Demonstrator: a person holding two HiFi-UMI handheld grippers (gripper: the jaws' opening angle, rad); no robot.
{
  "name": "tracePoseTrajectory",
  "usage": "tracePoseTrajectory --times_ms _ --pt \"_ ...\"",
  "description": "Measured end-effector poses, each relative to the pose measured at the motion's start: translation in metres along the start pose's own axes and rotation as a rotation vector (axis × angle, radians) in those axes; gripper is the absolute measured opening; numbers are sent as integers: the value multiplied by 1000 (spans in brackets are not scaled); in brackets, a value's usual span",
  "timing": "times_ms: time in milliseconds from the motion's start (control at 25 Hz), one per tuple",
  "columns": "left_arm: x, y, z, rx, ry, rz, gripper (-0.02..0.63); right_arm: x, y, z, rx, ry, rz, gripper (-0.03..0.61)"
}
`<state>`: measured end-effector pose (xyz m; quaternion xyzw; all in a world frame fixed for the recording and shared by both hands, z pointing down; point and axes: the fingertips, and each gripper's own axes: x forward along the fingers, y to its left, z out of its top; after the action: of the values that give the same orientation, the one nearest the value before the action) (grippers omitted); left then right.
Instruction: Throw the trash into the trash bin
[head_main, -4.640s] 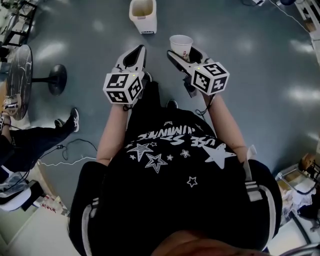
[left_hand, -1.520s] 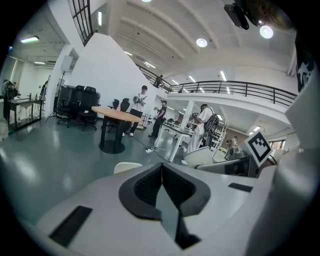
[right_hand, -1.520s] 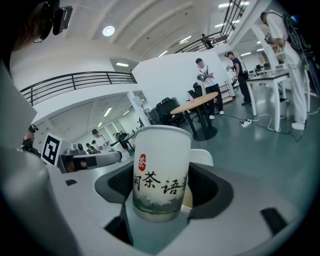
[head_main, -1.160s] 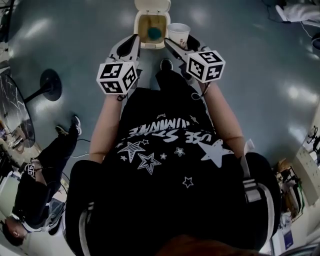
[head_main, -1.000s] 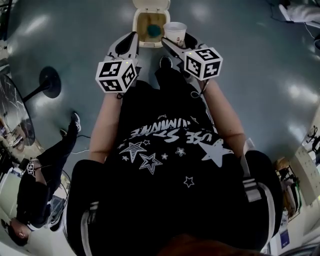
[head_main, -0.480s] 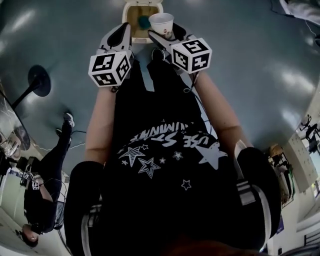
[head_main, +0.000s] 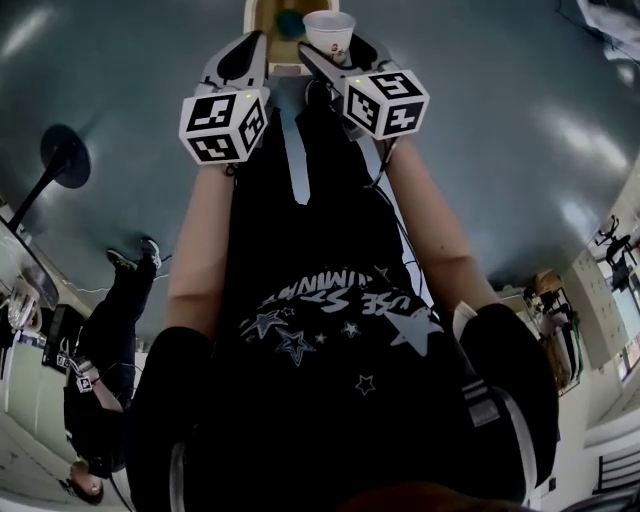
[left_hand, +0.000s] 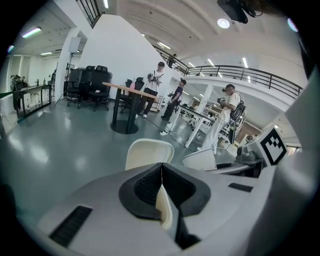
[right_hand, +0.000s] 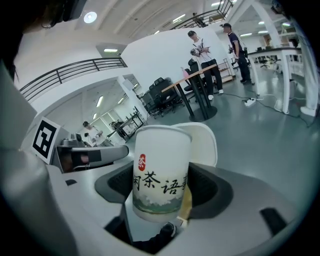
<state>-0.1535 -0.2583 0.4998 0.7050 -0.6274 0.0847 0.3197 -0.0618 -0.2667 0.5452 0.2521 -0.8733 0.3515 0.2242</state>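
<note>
Head view looks down past my black shirt (head_main: 330, 300) to both tools held out over the grey floor (head_main: 500, 120). My right hand-held gripper (head_main: 335, 52) is clamped on a white paper cup (head_main: 328, 30), upright, just beside the open trash bin (head_main: 266, 28), whose far end the frame's top edge cuts off. Only this view looks into the bin: a teal object (head_main: 290, 22) lies inside, too small for me to name. My left hand-held gripper (head_main: 254, 40) points toward the bin's near edge.

Left gripper view adds what the head view cannot. There the jaws of my left hand-held gripper (left_hand: 161, 169) are pressed together with nothing between them, and what seems to be the bin's raised cream lid (left_hand: 149, 152) stands just behind.

Right gripper view shows the paper cup (right_hand: 160, 175) side-on, with black characters and a red mark, seated between the pads. The lid (right_hand: 204, 142) rises behind, mostly hidden by the cup. Whether the cup holds anything I cannot tell.
</note>
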Motion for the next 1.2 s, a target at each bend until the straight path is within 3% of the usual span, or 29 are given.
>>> tracePoseTrajectory --times_ms 240,520,720,1200 --pt "10 24 -39 -15 68 -15 11 26 -12 -30 19 37 -36 318" --pt "33 35 -77 -3 123 -35 11 51 -32 -60 120 66 -49 319" --pt "52 51 -108 -19 168 -38 11 78 -47 -90 122 118 -93 319" --pt "87 78 -148 -56 236 -41 11 127 -73 -134 169 195 -135 318"
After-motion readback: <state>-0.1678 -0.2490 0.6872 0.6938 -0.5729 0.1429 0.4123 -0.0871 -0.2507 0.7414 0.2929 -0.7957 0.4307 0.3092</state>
